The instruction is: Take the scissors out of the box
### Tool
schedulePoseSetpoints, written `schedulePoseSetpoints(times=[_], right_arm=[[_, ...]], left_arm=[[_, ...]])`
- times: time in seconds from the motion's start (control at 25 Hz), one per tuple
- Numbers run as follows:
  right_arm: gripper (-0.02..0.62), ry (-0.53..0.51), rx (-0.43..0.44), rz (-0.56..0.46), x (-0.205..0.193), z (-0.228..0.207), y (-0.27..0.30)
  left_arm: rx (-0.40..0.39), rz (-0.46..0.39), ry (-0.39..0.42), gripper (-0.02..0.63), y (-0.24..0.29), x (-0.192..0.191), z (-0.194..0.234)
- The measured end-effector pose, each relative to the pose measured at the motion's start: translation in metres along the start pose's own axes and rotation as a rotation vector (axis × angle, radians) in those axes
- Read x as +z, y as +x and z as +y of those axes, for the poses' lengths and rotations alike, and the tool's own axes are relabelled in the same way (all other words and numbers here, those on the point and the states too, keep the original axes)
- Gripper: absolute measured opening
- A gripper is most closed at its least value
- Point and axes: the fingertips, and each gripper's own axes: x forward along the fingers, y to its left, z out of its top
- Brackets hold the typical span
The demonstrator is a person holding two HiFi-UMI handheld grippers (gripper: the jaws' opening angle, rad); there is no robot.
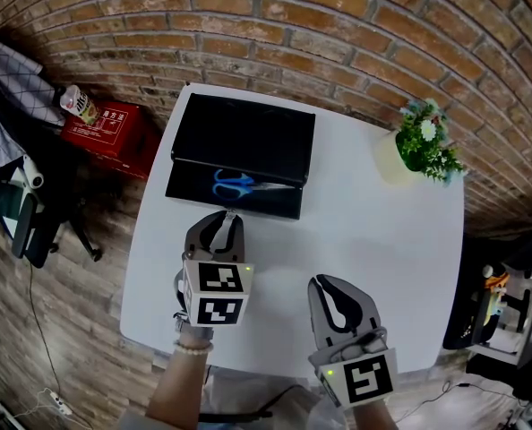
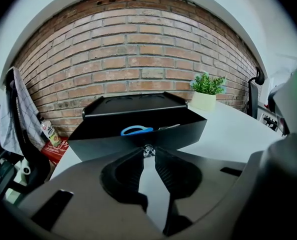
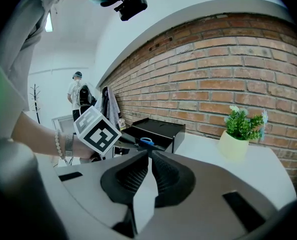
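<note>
A black box (image 1: 187, 189) lies open at the back of the white table (image 1: 382, 231), its lid (image 1: 244, 135) tipped back behind it. Scissors with blue handles (image 1: 234, 184) rest inside the box. They show over the box's front wall (image 2: 103, 143) as a blue loop (image 2: 136, 130) in the left gripper view. My left gripper (image 1: 228, 215) is shut and empty, its tip just short of the box's front wall. My right gripper (image 1: 325, 281) is also shut and empty, nearer the table's front. From the right gripper view the box (image 3: 161, 128) and scissors (image 3: 147, 141) are farther off.
A potted plant (image 1: 423, 146) stands at the table's back right corner. On the floor to the left are a red box (image 1: 109, 128) and a chair (image 1: 24, 222). A brick wall runs behind the table. A person (image 3: 78, 94) stands far off.
</note>
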Motion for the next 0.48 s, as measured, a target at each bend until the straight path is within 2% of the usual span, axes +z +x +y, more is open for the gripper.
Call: schedulePoseSetpoints(times=[0.48], right_arm=[[0.052, -0.011, 0.012, -0.033, 0.000, 0.004, -0.012]], left_arm=[[0.022, 0.001, -0.018, 0.084, -0.017, -0.012, -0.004]])
